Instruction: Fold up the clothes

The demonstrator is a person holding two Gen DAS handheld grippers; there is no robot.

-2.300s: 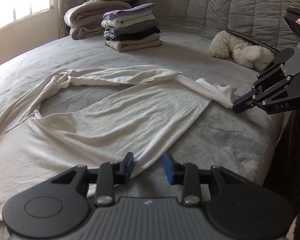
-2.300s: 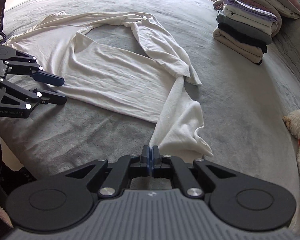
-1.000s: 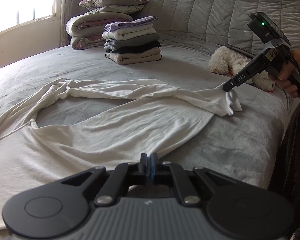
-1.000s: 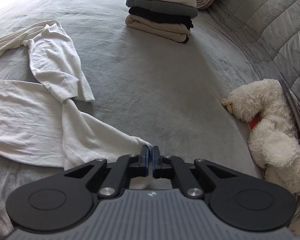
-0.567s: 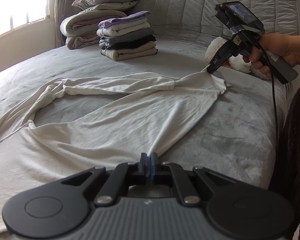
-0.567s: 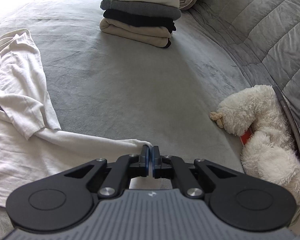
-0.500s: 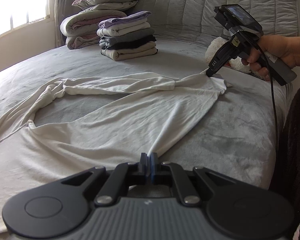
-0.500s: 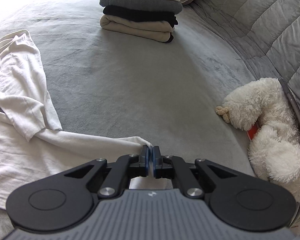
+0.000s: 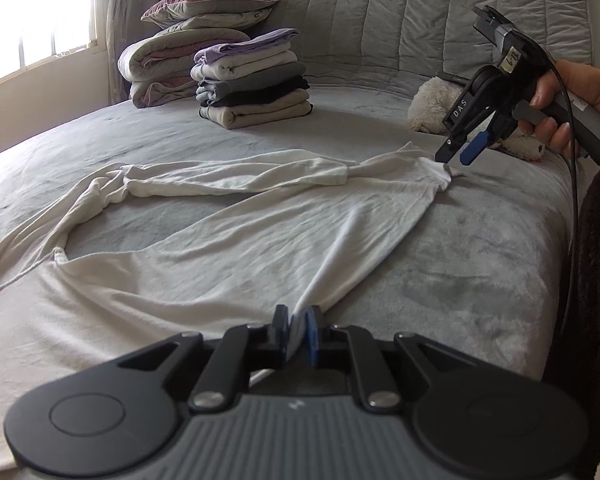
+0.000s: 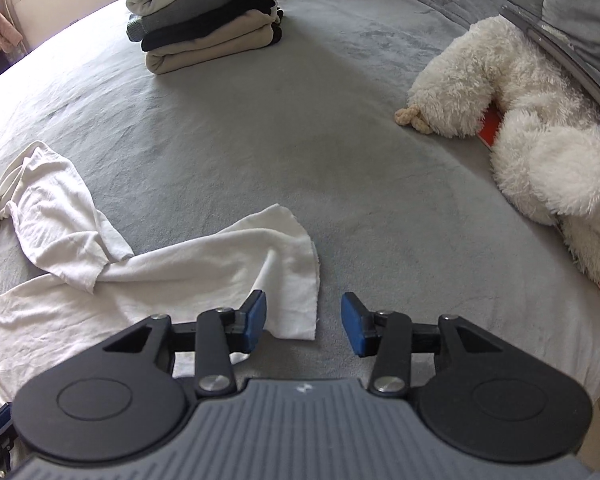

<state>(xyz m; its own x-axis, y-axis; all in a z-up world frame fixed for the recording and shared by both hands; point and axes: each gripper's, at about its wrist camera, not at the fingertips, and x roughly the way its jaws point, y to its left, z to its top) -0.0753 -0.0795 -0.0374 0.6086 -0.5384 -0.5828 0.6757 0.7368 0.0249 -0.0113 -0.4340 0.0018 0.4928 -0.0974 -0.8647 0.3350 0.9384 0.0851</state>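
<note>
L→R: window glare far left; white long-sleeve shirt [image 9: 228, 240] spread flat across grey bed [image 9: 460, 264], one sleeve looped out toward the left, the other laid across the top. Behind it, stack of folded clothes [image 9: 256, 80] next to a pile of pillows/blankets [image 9: 180, 40] by the quilted headboard [image 9: 400, 20]

Left tool [image 9: 296, 330]: jaws narrow and opening, shirt hem corner between the pads, fabric pulled in a taut ridge up to them – can't tell if pads still press on it

Right tool [image 10: 304, 322]: jaws opening, gap wide, pads not touching cloth. Other hem corner lies flat on the bed just ahead of its left finger, nothing between the pads. In left cam it hangs just above that corner, person's hand [image 9: 568, 104] on the grip

Far right: white plush toy [image 10: 540, 140] against the headboard, well clear of shirt
</note>
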